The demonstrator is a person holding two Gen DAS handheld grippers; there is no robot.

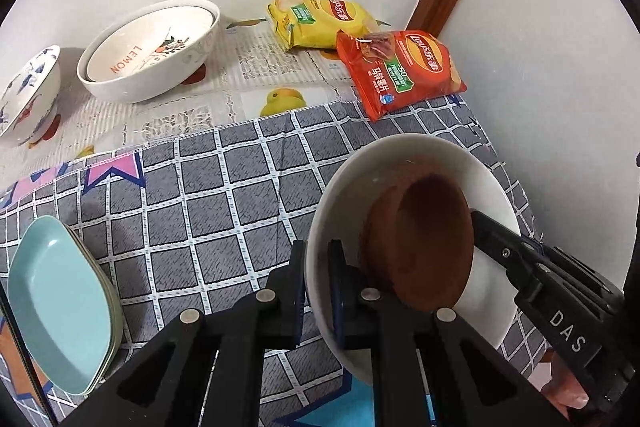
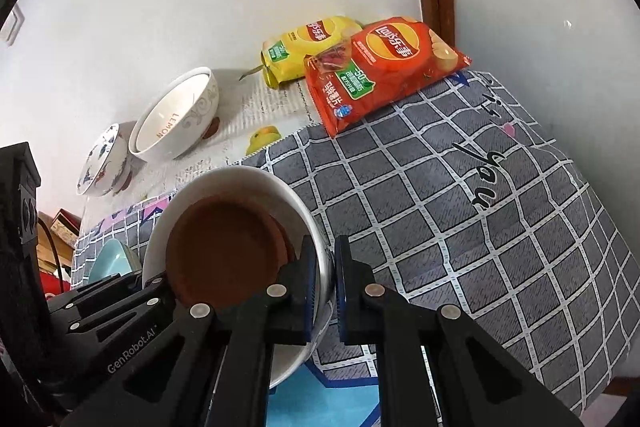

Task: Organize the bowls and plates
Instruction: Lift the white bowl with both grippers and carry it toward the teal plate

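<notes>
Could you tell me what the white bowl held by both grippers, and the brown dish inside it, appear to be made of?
White bowl: probably glazed ceramic or porcelain, since its smooth rim is thin and softly glossy; melamine is possible.
Brown dish: matte, slightly grainy and without highlights, suggesting unglazed terracotta or wood; I cannot tell which.
The left gripper and right gripper each pinch the bowl's rim.

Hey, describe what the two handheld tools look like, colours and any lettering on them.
Both tools are matte black plastic. The left tool has two flat fingers with blue ribbed pads, angular linkage arms with triangular cut-outs and round silver pins. The right tool is built the same. White lettering reads "DAS" on the right tool's side and "GenRobot.AI" on the left's. No sleeves show.
</notes>
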